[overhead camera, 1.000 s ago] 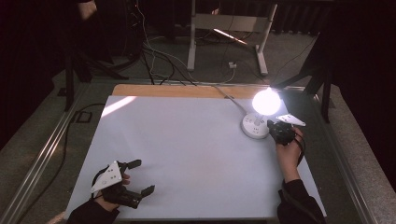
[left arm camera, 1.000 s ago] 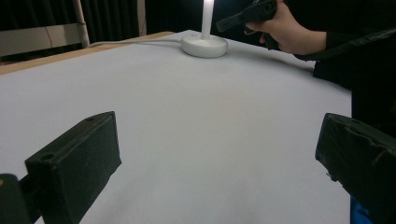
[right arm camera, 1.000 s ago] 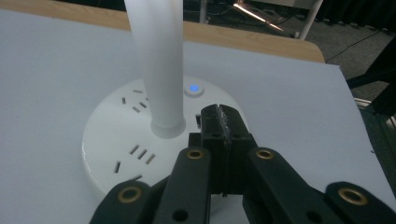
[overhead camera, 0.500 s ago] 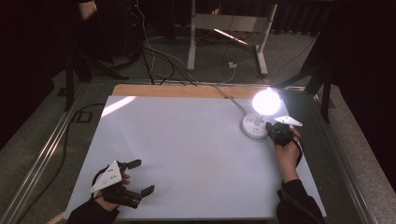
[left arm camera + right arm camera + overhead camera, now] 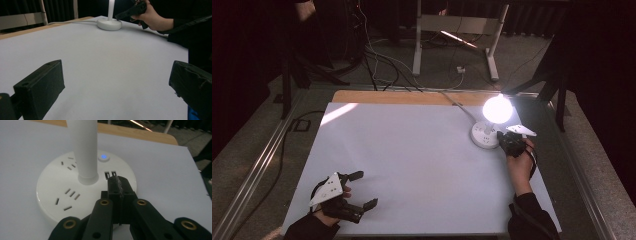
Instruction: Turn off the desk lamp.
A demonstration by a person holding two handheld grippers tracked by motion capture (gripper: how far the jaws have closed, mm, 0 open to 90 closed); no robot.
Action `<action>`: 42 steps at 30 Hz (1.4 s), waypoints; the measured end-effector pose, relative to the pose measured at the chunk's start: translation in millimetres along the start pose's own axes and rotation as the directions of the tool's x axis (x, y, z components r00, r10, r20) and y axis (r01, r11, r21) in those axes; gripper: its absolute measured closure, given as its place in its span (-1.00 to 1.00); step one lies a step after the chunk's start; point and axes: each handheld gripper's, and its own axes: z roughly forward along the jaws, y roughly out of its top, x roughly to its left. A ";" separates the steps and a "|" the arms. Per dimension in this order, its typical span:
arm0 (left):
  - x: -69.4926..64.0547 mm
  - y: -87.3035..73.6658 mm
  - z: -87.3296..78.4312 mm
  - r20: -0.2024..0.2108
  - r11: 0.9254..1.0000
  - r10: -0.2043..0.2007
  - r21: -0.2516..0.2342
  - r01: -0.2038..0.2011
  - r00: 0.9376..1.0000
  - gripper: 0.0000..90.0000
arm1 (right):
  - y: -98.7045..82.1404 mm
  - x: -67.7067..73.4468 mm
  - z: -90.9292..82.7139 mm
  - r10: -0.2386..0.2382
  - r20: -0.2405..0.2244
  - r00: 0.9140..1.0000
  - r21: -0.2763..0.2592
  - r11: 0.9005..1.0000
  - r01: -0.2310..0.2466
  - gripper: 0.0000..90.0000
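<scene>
Where round, glossy white: lamp base [image 5: 62, 192].

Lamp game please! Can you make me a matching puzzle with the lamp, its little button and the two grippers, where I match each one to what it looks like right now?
Things:
1. lamp head
2. power button
3. left gripper
4. right gripper

States:
A. jaws pressed together, tips over the round white lamp base
B. glowing bright white
C. jaws wide apart over the bare white table
D. small blue light

Right pairs: 1-B, 2-D, 3-C, 4-A
</scene>
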 end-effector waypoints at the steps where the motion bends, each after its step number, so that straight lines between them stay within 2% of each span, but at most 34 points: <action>1: 0.1 0.0 -0.2 -0.001 1.000 -0.001 -0.001 0.001 1.000 -0.99 | 1.8 0.6 -1.8 0.008 -0.003 1.000 -0.009 1.000 -0.008 0.99; 4: 0.0 -0.1 -0.2 -0.001 1.000 0.000 0.001 0.000 1.000 -0.99 | 8.9 -1.0 -9.4 0.039 -0.011 0.999 -0.045 0.998 -0.039 0.84; 8: -0.7 0.2 -0.3 0.000 1.000 0.000 -0.001 0.000 1.000 -0.99 | 10.4 0.2 -15.1 0.012 -0.002 1.000 -0.066 0.998 -0.012 0.64; 13: -0.6 0.5 -1.1 -0.001 1.000 0.001 -0.003 -0.001 1.000 -0.99 | 9.2 -1.6 -17.2 -0.002 -0.025 1.000 -0.057 0.998 0.000 0.39; 16: -0.6 0.6 -1.1 0.000 1.000 0.002 -0.003 -0.002 1.000 -0.99 | 9.7 -3.3 -21.3 0.016 -0.029 0.999 -0.055 0.998 -0.018 0.29; 19: -0.5 0.7 -1.0 0.001 1.000 0.004 -0.003 -0.004 1.000 -0.99 | 7.6 -3.0 -26.6 0.011 -0.033 0.999 -0.048 0.999 -0.012 0.01; 23: -0.9 0.9 -0.9 0.001 1.000 0.006 -0.003 -0.006 1.000 -0.99 | 5.6 -6.1 -32.6 0.058 -0.047 0.997 -0.022 0.998 -0.059 -0.33; 26: -1.1 1.0 -1.3 0.001 1.000 0.004 -0.005 -0.004 1.000 -0.99 | 6.2 -7.1 -34.6 0.069 -0.053 0.996 -0.002 0.998 -0.069 -0.57; 28: -0.8 1.1 -1.5 0.001 1.000 0.004 -0.006 -0.004 1.000 -0.99 | 5.1 -7.5 -35.7 0.083 -0.059 0.995 -0.007 0.996 -0.084 -0.71; 31: -0.9 1.3 -2.0 0.002 1.000 0.005 -0.008 -0.005 1.000 -0.99 | 3.5 -7.3 -40.5 0.085 -0.109 0.990 -0.005 0.996 -0.086 -0.96; 34: -0.8 1.4 -2.2 0.003 1.000 0.006 -0.008 -0.006 1.000 -0.99 | 2.2 -5.0 -47.8 0.081 -0.143 0.986 -0.010 0.997 -0.083 -1.00; 38: -1.0 1.7 -2.6 0.005 1.000 0.010 -0.008 -0.010 1.000 -0.99 | -1.3 -1.8 -57.8 0.093 -0.206 0.974 -0.025 0.995 -0.100 -1.00; 40: -1.2 2.0 -2.8 0.005 1.000 0.010 -0.010 -0.010 1.000 -0.99 | -4.3 -0.2 -63.0 0.090 -0.223 0.971 -0.062 0.992 -0.106 -1.00; 42: -1.1 1.9 -2.9 0.007 1.000 0.009 -0.012 -0.009 1.000 -0.99 | -6.9 1.2 -67.9 0.086 -0.234 0.969 -0.070 0.992 -0.105 -1.00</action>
